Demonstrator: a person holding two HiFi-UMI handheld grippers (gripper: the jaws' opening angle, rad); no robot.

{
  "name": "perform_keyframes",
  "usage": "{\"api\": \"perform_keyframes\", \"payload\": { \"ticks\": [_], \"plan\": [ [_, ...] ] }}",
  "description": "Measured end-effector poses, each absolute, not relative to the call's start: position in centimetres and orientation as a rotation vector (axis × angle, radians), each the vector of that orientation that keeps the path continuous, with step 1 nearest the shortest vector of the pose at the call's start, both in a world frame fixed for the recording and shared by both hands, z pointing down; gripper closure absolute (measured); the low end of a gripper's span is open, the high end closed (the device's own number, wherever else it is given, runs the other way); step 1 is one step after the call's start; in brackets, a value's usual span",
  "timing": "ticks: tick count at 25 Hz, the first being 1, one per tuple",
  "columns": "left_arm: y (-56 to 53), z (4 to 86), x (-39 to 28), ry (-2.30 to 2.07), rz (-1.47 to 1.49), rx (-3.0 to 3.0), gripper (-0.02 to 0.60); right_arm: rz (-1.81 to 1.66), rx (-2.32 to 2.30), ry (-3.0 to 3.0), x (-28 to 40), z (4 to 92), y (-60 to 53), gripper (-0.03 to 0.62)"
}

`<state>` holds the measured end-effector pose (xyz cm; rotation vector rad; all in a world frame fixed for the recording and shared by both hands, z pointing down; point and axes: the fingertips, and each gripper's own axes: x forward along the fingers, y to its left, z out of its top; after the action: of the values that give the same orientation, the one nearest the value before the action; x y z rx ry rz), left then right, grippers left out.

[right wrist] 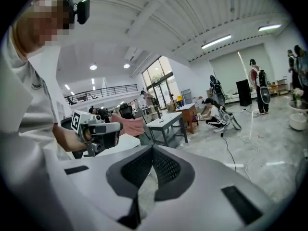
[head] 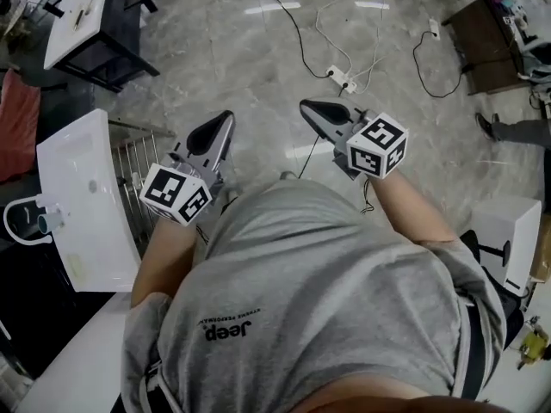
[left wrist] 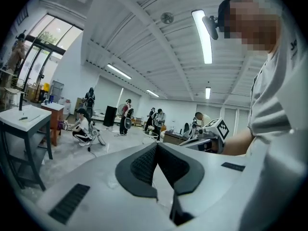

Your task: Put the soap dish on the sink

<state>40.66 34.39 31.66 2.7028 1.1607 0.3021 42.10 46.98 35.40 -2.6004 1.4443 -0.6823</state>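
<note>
The white sink [head: 82, 198], with its tap [head: 41, 222], stands at the left of the head view. A pale flat item [head: 76, 266] lies on its near rim; I cannot tell whether it is the soap dish. Both grippers are held out level over the floor in front of the person's grey shirt, away from the sink. My left gripper [head: 225, 117] [left wrist: 156, 146] has its dark pads meeting at the tips, with nothing between them. My right gripper [head: 306, 106] [right wrist: 153, 149] is likewise shut and empty. Each gripper view shows the other gripper off to the side.
A wire rack [head: 138, 166] stands between the sink and the person. A power strip [head: 342, 77] and cables lie on the grey floor ahead. A white table [head: 82, 3] is at top left, a brown table [head: 482, 33] at top right, and a white stand [head: 512, 231] at right. People work in the background.
</note>
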Motion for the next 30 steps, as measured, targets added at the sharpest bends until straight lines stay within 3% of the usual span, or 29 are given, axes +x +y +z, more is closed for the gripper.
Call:
{"api": "perform_keyframes", "payload": {
  "ticks": [30],
  "plan": [
    [31.1,33.4,39.7,1.068,0.351,2.668,0.568,-0.72,-2.583,1.57,42.1,35.5,43.1,0.543]
  ]
}}
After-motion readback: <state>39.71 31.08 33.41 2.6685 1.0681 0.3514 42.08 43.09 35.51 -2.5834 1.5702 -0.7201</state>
